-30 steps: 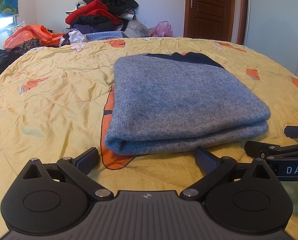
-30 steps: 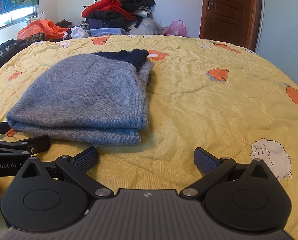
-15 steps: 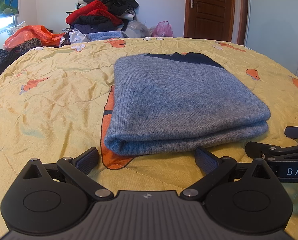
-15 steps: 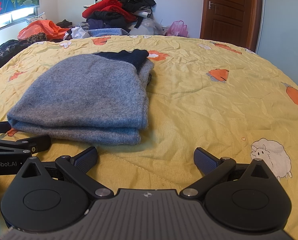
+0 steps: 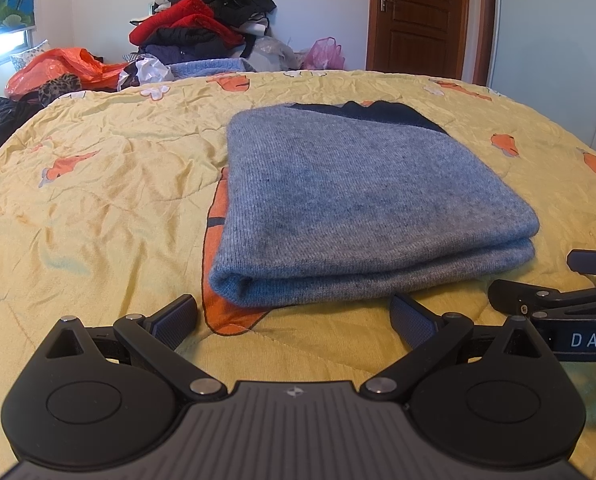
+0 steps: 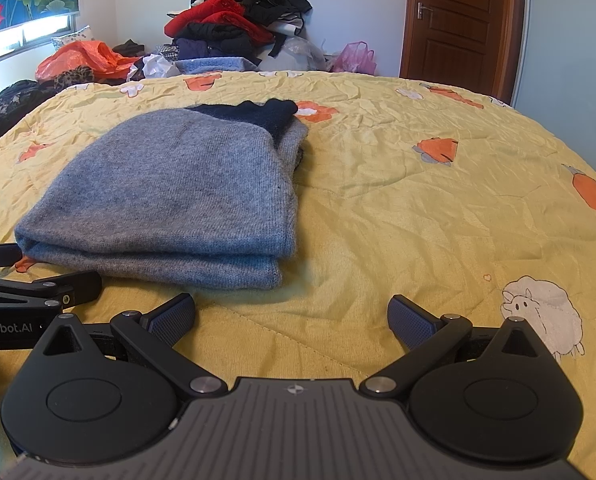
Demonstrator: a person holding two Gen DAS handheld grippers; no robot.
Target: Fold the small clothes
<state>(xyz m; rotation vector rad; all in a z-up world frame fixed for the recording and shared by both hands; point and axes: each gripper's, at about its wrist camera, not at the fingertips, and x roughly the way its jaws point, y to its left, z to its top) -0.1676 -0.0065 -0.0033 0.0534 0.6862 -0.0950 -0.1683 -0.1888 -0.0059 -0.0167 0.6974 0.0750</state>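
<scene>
The grey knit garment point(image 5: 361, 208) lies folded into a thick, roughly rectangular stack on the bed point(image 5: 110, 200), near the middle of the yellow quilt printed with orange carrots and white sheep; a dark navy band point(image 6: 258, 114), probably a collar or hem, shows at its far edge. Its rounded fold faces the two grippers, and the layers sit squarely one on another, which suggests the folding of this piece is done or nearly so. The left gripper point(image 5: 294, 318) rests low just in front of the fold with its jaws spread wide and nothing between them; the right gripper point(image 6: 292, 318) sits the same way, released and empty, aimed at bare quilt just right of the stack's near corner. Both stand just clear of the cloth, touching none of it, a placement that reads as a let-go posture, or a ready one for sliding under the stack. Each camera catches the other gripper at its edge: the left view shows white letters "DAS" point(image 5: 591, 340) on the right tool's side, cut off by the frame, and the right view shows "nRobot.AI" point(image 6: 6, 328) on the left tool, its beginning cut off too. A heap of unfolded clothes point(image 6: 238, 20) in red and black waits beyond the far edge of the bed, by a brown door point(image 6: 461, 20), likely the next supply.
</scene>
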